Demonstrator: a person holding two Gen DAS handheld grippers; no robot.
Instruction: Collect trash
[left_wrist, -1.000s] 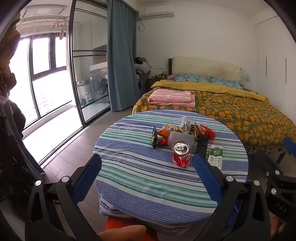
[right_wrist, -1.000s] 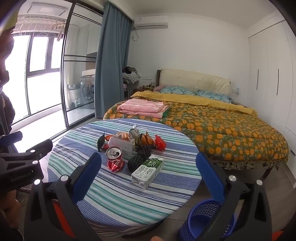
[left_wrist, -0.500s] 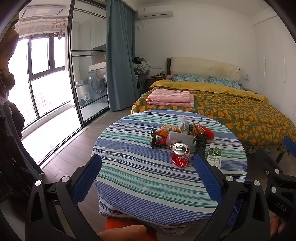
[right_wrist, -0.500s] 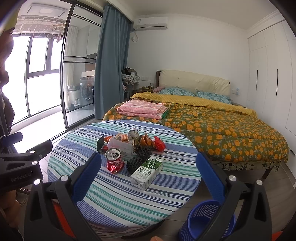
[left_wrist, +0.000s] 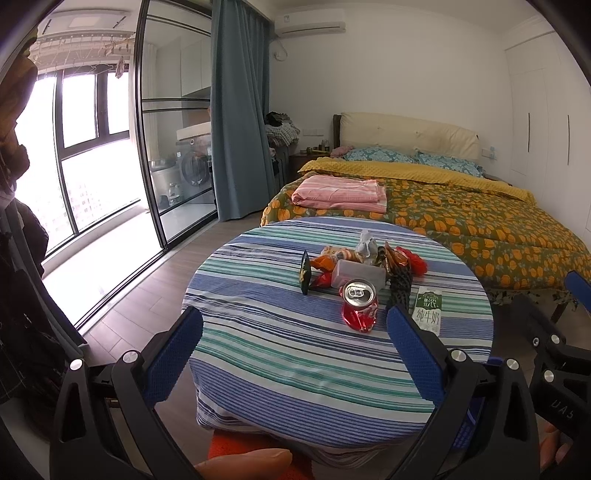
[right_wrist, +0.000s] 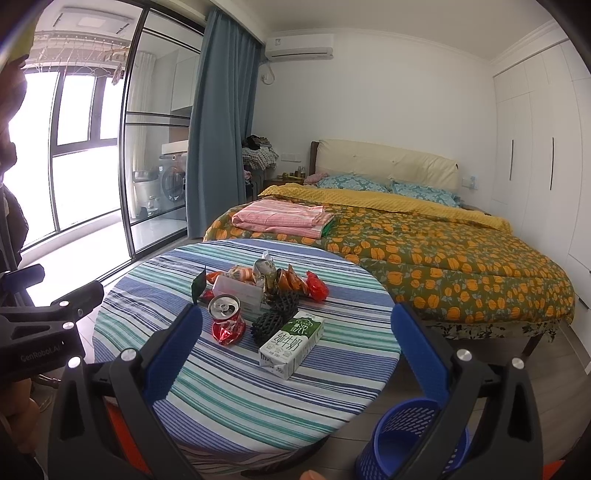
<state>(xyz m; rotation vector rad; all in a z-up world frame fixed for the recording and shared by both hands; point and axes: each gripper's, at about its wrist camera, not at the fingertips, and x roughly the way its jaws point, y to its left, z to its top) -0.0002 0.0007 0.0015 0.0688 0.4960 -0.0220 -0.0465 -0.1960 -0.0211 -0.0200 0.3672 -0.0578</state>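
Observation:
On the round table with its striped cloth (left_wrist: 295, 362) (right_wrist: 229, 398) lies a heap of trash: a crushed red can (left_wrist: 359, 303) (right_wrist: 225, 317), a green-and-white milk carton (left_wrist: 428, 310) (right_wrist: 292, 344), black foam netting (left_wrist: 400, 286) (right_wrist: 277, 314), a white box (left_wrist: 356, 274) (right_wrist: 236, 290), orange and red wrappers (left_wrist: 406, 256) (right_wrist: 316, 286). My left gripper (left_wrist: 293, 345) is open above the near side of the table, short of the can. My right gripper (right_wrist: 295, 349) is open too, framing the can and the carton from a distance. Neither holds anything.
A blue mesh bin (right_wrist: 410, 439) stands on the floor at the table's near right edge. A bed with an orange-patterned quilt (right_wrist: 443, 258) lies behind the table. Glass sliding doors (left_wrist: 173, 147) and a blue curtain (left_wrist: 240, 110) are at the left. An orange stool (left_wrist: 236, 446) sits below the table edge.
Both views have shifted slightly, so the table and trash sit a little lower in the frames. The trash has not moved and both grippers stay open.

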